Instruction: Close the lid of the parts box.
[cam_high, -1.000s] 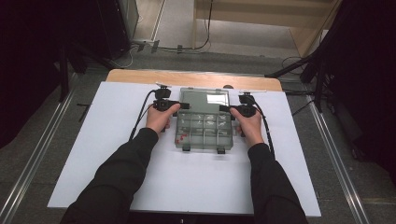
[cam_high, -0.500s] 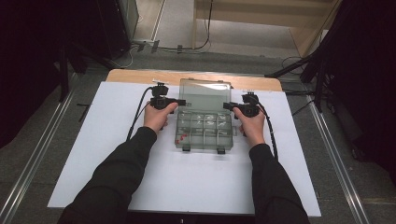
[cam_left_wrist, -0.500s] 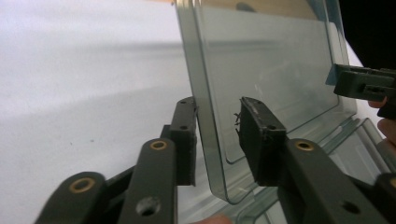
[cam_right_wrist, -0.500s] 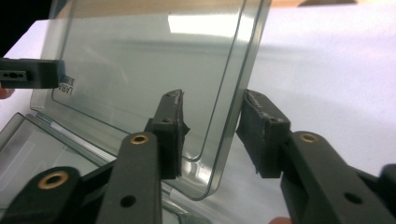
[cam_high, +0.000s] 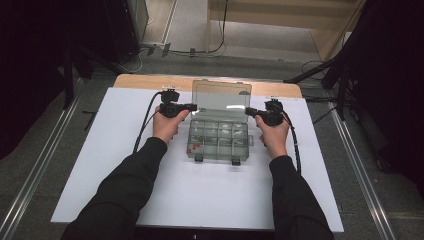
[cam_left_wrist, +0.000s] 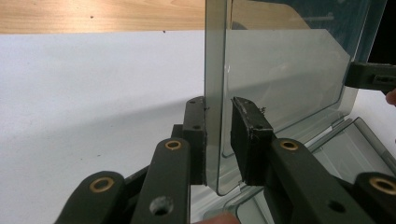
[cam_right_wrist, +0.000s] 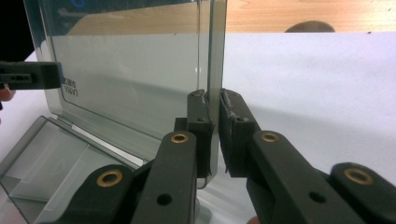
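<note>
One clear compartment box (cam_high: 218, 140) lies at the middle of the white table (cam_high: 100, 165), its smoky lid (cam_high: 221, 100) standing upright along the far edge. Its small cells are mostly hard to read; a few red bits (cam_high: 194, 147) lie in a near-left cell. The left gripper (cam_high: 194, 107) has its fingers (cam_left_wrist: 195, 135) around the lid's left edge, having just been closing, with a gap still at one pad. The right gripper (cam_high: 248, 112) has also been closing, and its fingers (cam_right_wrist: 201, 126) pinch the lid's right edge. Two latches (cam_high: 199, 158) hang off the box's near side. A wooden strip (cam_high: 135, 81) borders the far side of the table; beyond it are grey floor and cables (cam_high: 200, 50).
</note>
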